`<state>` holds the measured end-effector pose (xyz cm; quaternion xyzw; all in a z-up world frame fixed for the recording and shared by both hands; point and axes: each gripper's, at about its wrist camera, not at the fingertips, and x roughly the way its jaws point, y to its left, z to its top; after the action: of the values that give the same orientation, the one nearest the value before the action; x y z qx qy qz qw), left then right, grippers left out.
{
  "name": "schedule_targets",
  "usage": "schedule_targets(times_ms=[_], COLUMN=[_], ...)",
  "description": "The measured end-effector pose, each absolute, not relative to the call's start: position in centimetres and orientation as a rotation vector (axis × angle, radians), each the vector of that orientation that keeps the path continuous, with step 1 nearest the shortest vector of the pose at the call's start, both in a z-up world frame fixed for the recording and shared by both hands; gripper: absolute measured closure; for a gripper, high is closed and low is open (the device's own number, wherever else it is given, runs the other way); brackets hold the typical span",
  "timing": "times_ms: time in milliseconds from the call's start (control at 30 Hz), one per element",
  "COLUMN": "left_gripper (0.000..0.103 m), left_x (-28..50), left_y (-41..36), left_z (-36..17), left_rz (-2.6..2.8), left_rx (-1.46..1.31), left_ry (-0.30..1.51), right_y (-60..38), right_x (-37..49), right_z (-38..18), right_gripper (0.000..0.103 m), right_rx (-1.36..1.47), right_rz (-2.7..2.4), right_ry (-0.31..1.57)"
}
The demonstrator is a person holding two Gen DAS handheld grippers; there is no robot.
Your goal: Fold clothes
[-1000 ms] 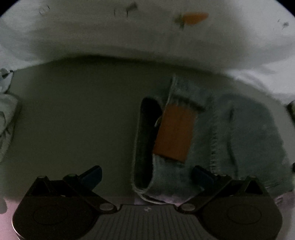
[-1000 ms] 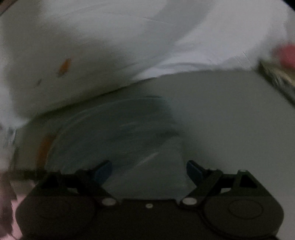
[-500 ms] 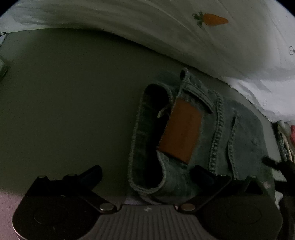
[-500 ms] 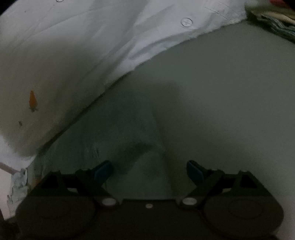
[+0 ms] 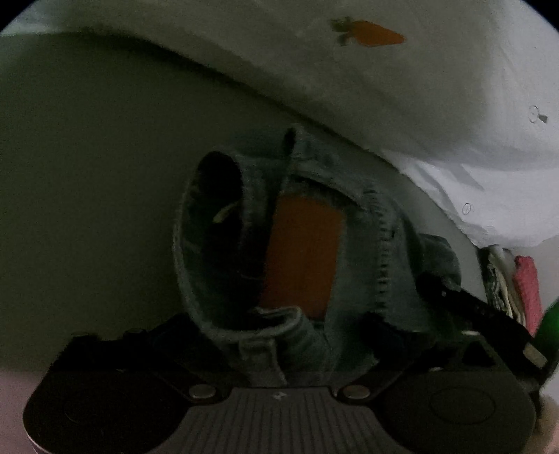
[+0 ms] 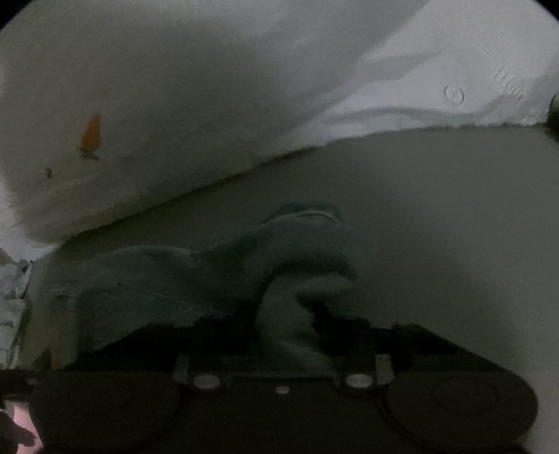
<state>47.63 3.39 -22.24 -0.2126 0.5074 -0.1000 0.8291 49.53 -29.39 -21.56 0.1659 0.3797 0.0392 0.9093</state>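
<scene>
A blue denim garment [image 5: 370, 237] with an orange leather patch [image 5: 300, 258] lies on the grey table [image 5: 87, 181]. Its open waistband sits between the fingers of my left gripper [image 5: 279, 331], whose jaws are closing around it. At the garment's far right edge, the right gripper [image 5: 450, 293] shows as a dark shape. In the right wrist view, a fold of the denim [image 6: 290, 279] is bunched up and rises between the fingers of my right gripper [image 6: 279, 331]. Its jaws are closing and pinch that fold.
A large white cloth with a carrot print [image 5: 367, 33] is draped along the table's far side [image 6: 209, 104]. Folded clothes, one pink [image 5: 525, 283], are stacked at the right. A pale patterned cloth [image 6: 12, 300] lies at the left edge.
Both grippers' jaws have narrowed. The left has come closer over the waistband, which now curls up between its fingers. The right has moved onto the denim and gathered a fold.
</scene>
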Motion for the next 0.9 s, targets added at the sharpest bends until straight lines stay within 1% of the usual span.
schedule_targets(times_ms=[33, 100, 200, 267, 300, 367, 433, 467, 500, 600, 667, 733, 767, 833, 867, 900], left_gripper=[0.032, 0.043, 0.052, 0.055, 0.065, 0.072, 0.075, 0.08, 0.093, 0.091, 0.086, 0.082, 0.077, 0.077, 0.068, 0.052], left_x=[47.3, 46.9, 45.7, 44.9, 44.5, 43.7, 43.3, 43.0, 42.7, 42.8, 43.4, 44.4, 44.9, 45.9, 46.1, 46.0], left_y=[3.0, 2.7, 3.0, 2.9, 2.8, 2.4, 1.4, 0.7, -0.2, -4.2, -7.2, -9.7, -10.2, -10.7, -10.5, -10.2], left_z=[-21.9, -21.3, -19.8, -18.3, -17.4, -15.5, -13.7, -12.9, -12.0, -10.6, -11.2, -13.2, -14.4, -16.5, -17.2, -17.5], left_rz=[-0.169, -0.102, -0.064, -0.077, -0.088, -0.122, -0.171, -0.201, -0.24, -0.354, -0.382, -0.358, -0.335, -0.284, -0.275, -0.279], left_rx=[-0.431, -0.414, -0.422, -0.396, -0.383, -0.361, -0.357, -0.351, -0.342, -0.285, -0.186, -0.081, -0.052, -0.001, 0.026, 0.042], left_ry=[1.069, 1.051, 1.01, 0.972, 0.954, 0.924, 0.893, 0.877, 0.856, 0.856, 0.879, 0.914, 0.946, 1.004, 1.015, 1.016], right_y=[-29.0, -28.2, -26.3, -25.7, -25.8, -26.7, -28.4, -29.3, -30.3, -33.4, -35.4, -37.9, -39.2, -42.0, -43.2, -44.1], right_x=[48.9, 47.5, 44.5, 42.5, 41.6, 39.8, 38.2, 37.4, 36.5, 34.0, 33.2, 32.9, 32.9, 32.9, 32.9, 33.3], right_z=[-20.8, -19.1, -15.9, -13.8, -12.8, -11.1, -9.7, -9.2, -8.7, -7.4, -7.9, -9.9, -11.1, -14.2, -15.5, -16.3], right_gripper=[0.078, 0.079, 0.08, 0.08, 0.08, 0.08, 0.08, 0.08, 0.08, 0.08, 0.08, 0.08, 0.08, 0.08, 0.08, 0.079], right_rx=[0.338, 0.325, 0.24, 0.218, 0.227, 0.266, 0.306, 0.322, 0.339, 0.373, 0.362, 0.386, 0.415, 0.485, 0.513, 0.533], right_rz=[0.082, 0.084, 0.1, 0.104, 0.099, 0.079, 0.048, 0.029, 0.01, -0.038, -0.091, -0.154, -0.182, -0.236, -0.257, -0.26], right_ry=[0.758, 0.707, 0.618, 0.564, 0.543, 0.511, 0.479, 0.462, 0.445, 0.412, 0.423, 0.47, 0.502, 0.592, 0.62, 0.629])
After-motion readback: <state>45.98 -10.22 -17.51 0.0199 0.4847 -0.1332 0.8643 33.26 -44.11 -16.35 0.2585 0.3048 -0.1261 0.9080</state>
